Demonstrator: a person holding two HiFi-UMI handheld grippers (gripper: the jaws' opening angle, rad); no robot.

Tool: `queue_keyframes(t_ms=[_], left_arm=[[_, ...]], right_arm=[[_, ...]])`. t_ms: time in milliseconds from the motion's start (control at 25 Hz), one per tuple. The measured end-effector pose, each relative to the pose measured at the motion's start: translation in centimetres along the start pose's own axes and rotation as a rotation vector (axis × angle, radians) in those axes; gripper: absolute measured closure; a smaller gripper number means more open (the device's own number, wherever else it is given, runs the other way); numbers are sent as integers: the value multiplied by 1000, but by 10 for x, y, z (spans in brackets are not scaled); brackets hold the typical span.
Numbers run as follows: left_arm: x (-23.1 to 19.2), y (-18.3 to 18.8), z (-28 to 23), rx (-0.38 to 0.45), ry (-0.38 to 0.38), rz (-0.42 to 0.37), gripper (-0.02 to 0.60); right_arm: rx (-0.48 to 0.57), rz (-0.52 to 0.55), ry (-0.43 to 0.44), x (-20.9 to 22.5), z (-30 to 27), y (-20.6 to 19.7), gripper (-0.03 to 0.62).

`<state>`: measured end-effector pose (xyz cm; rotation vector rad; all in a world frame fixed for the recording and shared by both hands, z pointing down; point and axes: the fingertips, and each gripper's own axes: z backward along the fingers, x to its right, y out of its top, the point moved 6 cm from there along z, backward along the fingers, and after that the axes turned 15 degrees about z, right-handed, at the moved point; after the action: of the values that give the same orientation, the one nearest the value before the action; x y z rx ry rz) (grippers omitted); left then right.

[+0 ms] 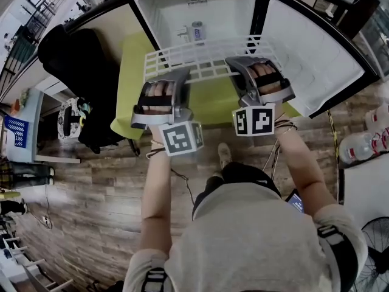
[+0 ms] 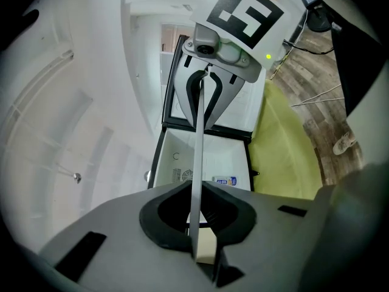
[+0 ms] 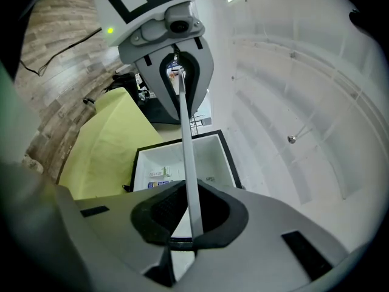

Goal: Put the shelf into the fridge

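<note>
A white wire shelf [image 1: 200, 56] hangs level in front of the open fridge [image 1: 200, 8], just below its opening. My left gripper [image 1: 172, 76] is shut on the shelf's near left edge. My right gripper [image 1: 242, 64] is shut on its near right edge. In the left gripper view the shelf [image 2: 198, 132] shows edge-on as a thin grey bar running from my jaws [image 2: 197, 227] to the right gripper [image 2: 220, 48]. The right gripper view shows the same bar [image 3: 185, 139] between my jaws [image 3: 192, 221], reaching the left gripper [image 3: 171, 38].
The fridge interior holds a can [image 1: 197, 31] and a small white item on its floor. The fridge door [image 1: 310, 50] stands open at the right. A yellow-green surface [image 1: 130, 84] lies under the shelf. A black bundle [image 1: 82, 81] sits at the left, bottles [image 1: 364, 145] at the right.
</note>
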<state>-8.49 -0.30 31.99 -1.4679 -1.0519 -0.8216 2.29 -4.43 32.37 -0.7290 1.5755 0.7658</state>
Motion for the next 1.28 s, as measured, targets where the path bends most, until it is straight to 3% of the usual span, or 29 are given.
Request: queue_keyframes(t_ms=[680, 1280], left_arm=[[-38, -24, -111, -51, 53, 0, 535], [-27, -32, -148, -57, 22, 3, 535]], right_arm=[[35, -41, -34, 15, -118, -45, 545], [46, -48, 13, -1, -147, -64, 543]])
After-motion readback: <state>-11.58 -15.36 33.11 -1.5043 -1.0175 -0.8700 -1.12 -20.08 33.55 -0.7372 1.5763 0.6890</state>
